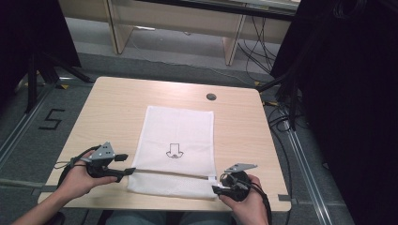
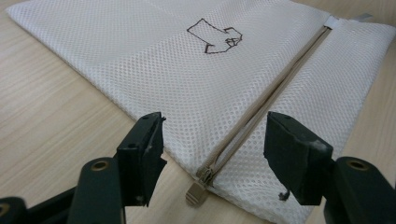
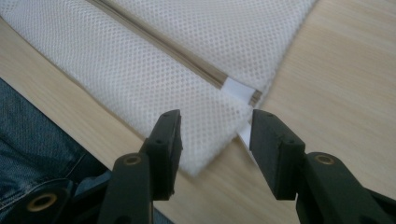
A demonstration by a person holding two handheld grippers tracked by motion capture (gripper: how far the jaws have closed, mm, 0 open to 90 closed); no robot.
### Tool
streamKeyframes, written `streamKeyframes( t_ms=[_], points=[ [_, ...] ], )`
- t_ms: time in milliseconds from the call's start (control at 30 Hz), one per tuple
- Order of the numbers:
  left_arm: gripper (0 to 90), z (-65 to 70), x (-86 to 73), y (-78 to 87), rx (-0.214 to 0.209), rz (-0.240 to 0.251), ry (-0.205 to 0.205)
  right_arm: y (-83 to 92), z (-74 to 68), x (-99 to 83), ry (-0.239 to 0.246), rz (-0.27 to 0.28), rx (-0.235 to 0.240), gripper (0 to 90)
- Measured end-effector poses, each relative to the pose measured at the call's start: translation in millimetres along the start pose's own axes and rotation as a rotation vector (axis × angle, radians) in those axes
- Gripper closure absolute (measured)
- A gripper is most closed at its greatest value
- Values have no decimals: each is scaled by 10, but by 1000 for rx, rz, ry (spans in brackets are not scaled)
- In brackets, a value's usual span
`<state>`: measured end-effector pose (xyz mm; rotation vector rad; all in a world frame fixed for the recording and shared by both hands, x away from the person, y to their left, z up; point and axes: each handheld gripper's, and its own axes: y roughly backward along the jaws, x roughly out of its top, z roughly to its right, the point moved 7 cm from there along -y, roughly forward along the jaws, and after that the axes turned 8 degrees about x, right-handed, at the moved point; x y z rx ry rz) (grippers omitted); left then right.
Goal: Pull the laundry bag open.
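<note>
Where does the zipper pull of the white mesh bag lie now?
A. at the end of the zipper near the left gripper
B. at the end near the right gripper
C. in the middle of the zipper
A: the zipper pull lies at the mesh bag edge between the left gripper's open jaws.

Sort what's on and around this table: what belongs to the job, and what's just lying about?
In the job: white mesh laundry bag, its zipper and zipper pull, left gripper, right gripper, both open.

Lying about: cable grommet, floor cables.

White mesh-cloth bag [image 1: 178, 140], beige zipper [image 2: 261, 112], matt wood-grain table [image 1: 117, 103], matt black fingers [image 2: 140, 149]
</note>
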<state>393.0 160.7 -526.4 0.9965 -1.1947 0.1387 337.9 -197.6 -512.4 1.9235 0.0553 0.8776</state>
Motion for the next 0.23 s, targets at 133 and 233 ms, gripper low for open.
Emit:
streamKeyframes(
  t_ms=[133,233],
  points=[
    [378,-32,-10,-15,15,-3,-12,53,34,-43,-42,43,2,538],
    [378,-58,-16,-16,21,-6,-4,87,58,-35,-47,33,-3,534]
  ],
)
